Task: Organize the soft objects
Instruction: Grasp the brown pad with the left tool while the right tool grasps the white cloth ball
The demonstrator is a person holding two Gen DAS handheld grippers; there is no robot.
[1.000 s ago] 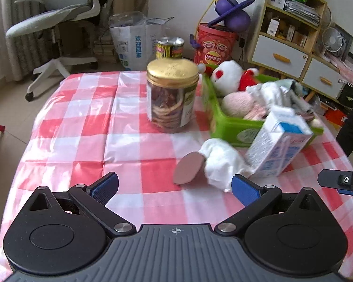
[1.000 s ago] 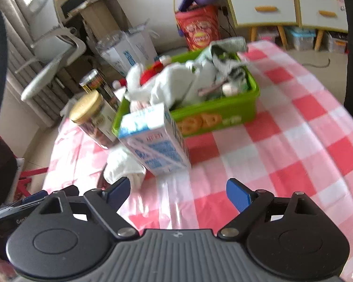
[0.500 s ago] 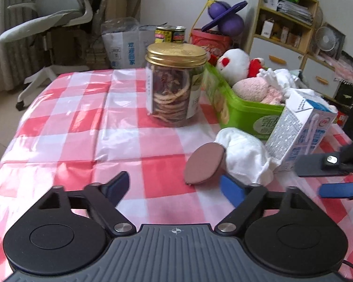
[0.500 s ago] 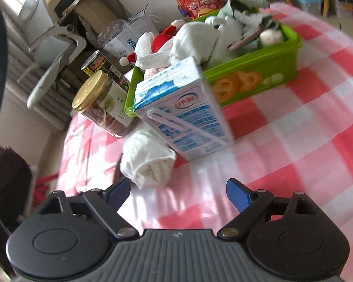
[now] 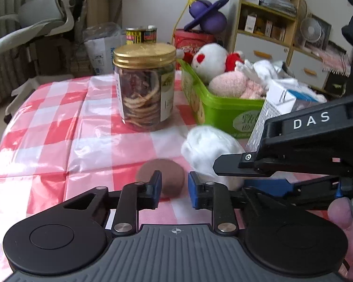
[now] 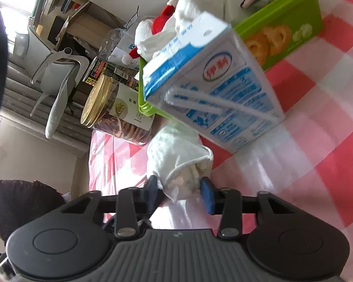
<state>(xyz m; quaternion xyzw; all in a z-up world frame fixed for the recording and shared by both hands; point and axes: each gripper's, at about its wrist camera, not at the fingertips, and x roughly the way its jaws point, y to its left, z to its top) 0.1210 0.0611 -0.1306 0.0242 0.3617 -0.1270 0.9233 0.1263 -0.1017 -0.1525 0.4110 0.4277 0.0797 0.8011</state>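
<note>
Mostly sorted; one soft piece left on the bench (image 5: 58, 127), both grippers on it.
Green bin (image 5: 214, 108) at the back right already holds plush toys and white cloth. A milk carton (image 6: 214, 89) leans at its front, a jar (image 5: 143, 87) stands beside it; neither is soft. The white slipper (image 6: 178, 159) with a brown sole (image 5: 169, 176) lies in front of the carton. Right gripper (image 6: 180, 193) jaws closing on its open end; left gripper (image 5: 173, 191) jaws closed, pinching the sole edge. Left to do, I judge: lift it into the bin.
</note>
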